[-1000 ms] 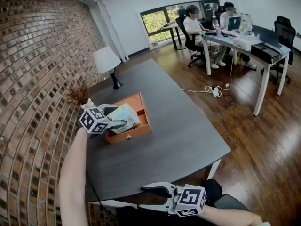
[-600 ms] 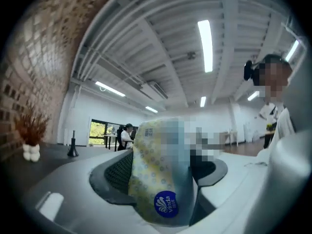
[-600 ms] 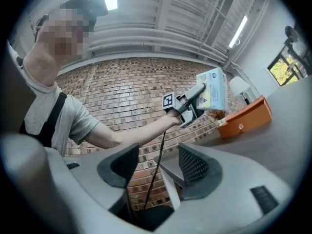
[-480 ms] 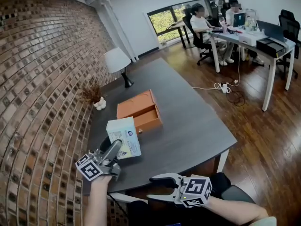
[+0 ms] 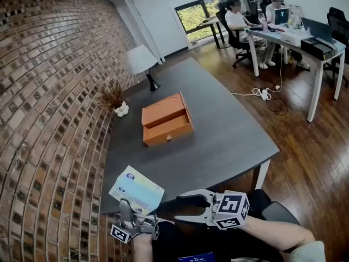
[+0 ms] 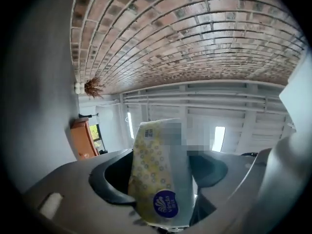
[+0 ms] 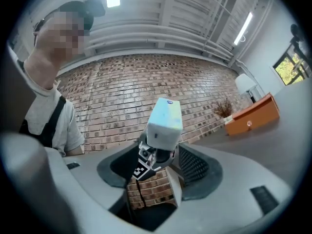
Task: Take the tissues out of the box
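The orange box (image 5: pixel 166 119) stands mid-table, a small knob on its front; the left gripper view shows the orange box (image 6: pixel 83 138) far off. My left gripper (image 5: pixel 131 210) is at the table's near left corner, close to my body, shut on a pale tissue pack (image 5: pixel 136 190). Between its jaws the pack (image 6: pixel 158 179) stands upright, yellow-patterned with a round blue logo. My right gripper (image 5: pixel 183 207) hovers just right of it, below the table's front edge, jaws open and empty. Its own view looks at the tissue pack (image 7: pixel 165 118) above the left gripper (image 7: pixel 151 162).
A white-shaded lamp (image 5: pixel 143 61) and a dried plant (image 5: pixel 112 97) stand at the table's far left by the brick wall (image 5: pixel 49 102). The dark table (image 5: pixel 218 141) ends at my lap. People sit at a white desk (image 5: pixel 283 37) far right.
My left gripper has carried the tissue pack from over the orange box back toward me, down to the table's near left corner. The right gripper has stayed put.
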A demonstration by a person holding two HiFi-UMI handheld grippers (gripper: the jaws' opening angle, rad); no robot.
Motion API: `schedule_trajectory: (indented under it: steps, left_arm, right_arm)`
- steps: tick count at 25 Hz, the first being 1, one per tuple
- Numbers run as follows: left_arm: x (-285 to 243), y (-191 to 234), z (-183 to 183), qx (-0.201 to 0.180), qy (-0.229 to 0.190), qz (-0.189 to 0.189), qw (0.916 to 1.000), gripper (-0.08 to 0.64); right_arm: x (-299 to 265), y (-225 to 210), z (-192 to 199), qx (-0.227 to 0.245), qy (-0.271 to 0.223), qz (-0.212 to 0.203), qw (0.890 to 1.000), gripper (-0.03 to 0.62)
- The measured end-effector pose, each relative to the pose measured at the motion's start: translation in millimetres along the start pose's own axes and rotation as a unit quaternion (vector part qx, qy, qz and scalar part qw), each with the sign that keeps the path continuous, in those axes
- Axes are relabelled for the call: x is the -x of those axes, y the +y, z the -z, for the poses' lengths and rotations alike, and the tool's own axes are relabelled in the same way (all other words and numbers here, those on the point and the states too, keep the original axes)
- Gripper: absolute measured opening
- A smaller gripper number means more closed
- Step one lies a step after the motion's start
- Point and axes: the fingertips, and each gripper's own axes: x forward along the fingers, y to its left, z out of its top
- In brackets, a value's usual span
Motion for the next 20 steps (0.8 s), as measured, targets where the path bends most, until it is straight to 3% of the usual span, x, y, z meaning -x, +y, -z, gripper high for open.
schedule_trajectory:
  steps: [6,10,14,20]
  left_arm:
    - [27.4,-12.3,32.0,0.02,0.016,0.038,0.9989,0.353]
    - [41.2,-15.4,39.1,0.037,0.021,0.033,0.9985,0.353]
    - [48.0,-22.7,34.5,0.028,0.026,0.035,0.9987,0.353]
    - [49.9,-25.7,34.5,0.05,0.008,0.033,0.9982,0.353]
  right_arm:
    - [-2.0,4.1,3.7,-0.004,0.001,-0.011,1.0,0.255]
    - [-1.2,10.2,6.7,-0.006,0.004,-0.018,1.0,0.255]
    - [4.0,15.6,8.3,0.004,0.007,-0.02,1.0,0.255]
    - [10.3,20.4,7.3,0.012,0.012,-0.015,1.0,0.255]
